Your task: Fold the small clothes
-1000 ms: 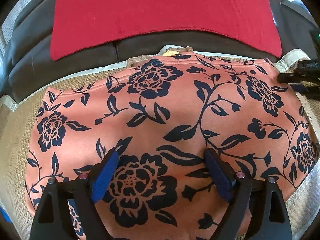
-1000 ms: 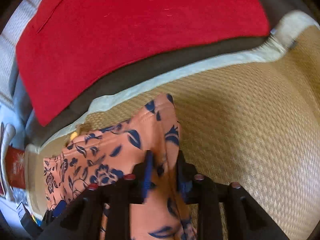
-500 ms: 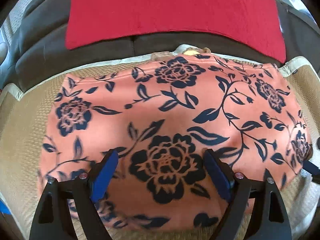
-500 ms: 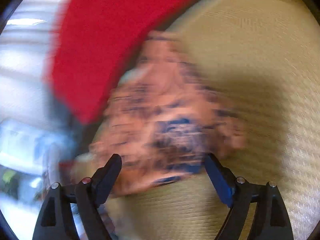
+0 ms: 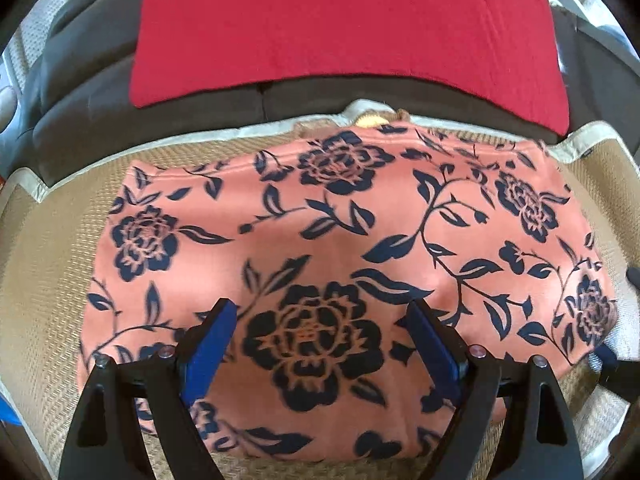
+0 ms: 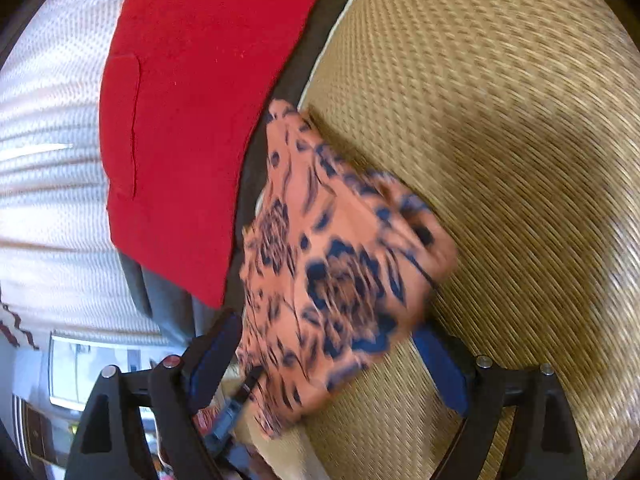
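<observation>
Now released: salmon-pink floral-print fabric garment [image 5: 344, 248] lying flat on woven straw-coloured mat [image 5: 44, 264], no longer pinched at its right corner as a second ago. Right gripper [image 6: 328, 348] spread wide, swung round, blurred with motion. Left gripper [image 5: 320, 332] also spread, hovering over the near hem. Probably one fold laid down; next grasp pending. Red cloth [image 5: 344, 20] behind, untouched.
</observation>
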The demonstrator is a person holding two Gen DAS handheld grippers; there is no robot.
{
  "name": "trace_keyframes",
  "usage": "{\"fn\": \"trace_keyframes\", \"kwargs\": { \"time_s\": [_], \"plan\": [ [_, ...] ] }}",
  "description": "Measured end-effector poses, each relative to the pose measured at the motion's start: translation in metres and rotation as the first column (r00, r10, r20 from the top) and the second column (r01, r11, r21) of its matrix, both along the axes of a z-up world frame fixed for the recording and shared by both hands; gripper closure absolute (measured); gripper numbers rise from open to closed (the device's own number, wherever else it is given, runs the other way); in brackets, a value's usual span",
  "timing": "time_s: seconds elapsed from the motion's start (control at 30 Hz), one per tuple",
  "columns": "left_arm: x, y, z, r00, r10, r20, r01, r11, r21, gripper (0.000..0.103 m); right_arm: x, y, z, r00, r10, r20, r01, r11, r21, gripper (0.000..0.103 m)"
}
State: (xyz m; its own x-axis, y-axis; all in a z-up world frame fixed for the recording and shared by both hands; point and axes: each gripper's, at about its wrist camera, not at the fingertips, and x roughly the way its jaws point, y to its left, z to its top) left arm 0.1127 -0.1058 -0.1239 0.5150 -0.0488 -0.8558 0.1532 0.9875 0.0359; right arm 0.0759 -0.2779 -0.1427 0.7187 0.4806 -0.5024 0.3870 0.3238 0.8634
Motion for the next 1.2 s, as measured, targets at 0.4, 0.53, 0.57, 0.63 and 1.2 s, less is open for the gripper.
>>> {"fn": "trace_keyframes", "kwargs": {
  "time_s": [0.4,0.53,0.57,0.63,1.2],
  "plan": [
    [0.009,-0.02,-0.013,1.0,-0.016,-0.009,0.017,0.997,0.074,0.014,0.041,0.026,0.016,0.991,0.069,-0.113,-0.097,0.958,-0.271,0.073],
    [0.012,-0.026,-0.016,1.0,-0.015,-0.014,0.016,0.997,0.072,0.014,0.035,0.019,0.006,0.997,0.07,-0.036,-0.074,0.99,-0.116,0.022],
    [0.01,-0.022,-0.015,1.0,-0.018,-0.012,0.018,0.997,0.073,0.014,0.034,0.019,0.01,0.997,0.072,-0.004,-0.073,0.992,-0.099,0.011],
    [0.011,-0.022,-0.015,1.0,-0.016,-0.01,0.017,0.997,0.071,0.014,0.025,0.013,0.019,0.997,0.078,0.001,-0.077,0.989,-0.123,0.011],
    [0.011,-0.013,-0.02,1.0,-0.026,0.001,0.026,0.998,0.059,0.014,0.021,-0.006,0.022,0.994,0.064,-0.086,-0.085,0.958,-0.274,0.079]
  ]
}}
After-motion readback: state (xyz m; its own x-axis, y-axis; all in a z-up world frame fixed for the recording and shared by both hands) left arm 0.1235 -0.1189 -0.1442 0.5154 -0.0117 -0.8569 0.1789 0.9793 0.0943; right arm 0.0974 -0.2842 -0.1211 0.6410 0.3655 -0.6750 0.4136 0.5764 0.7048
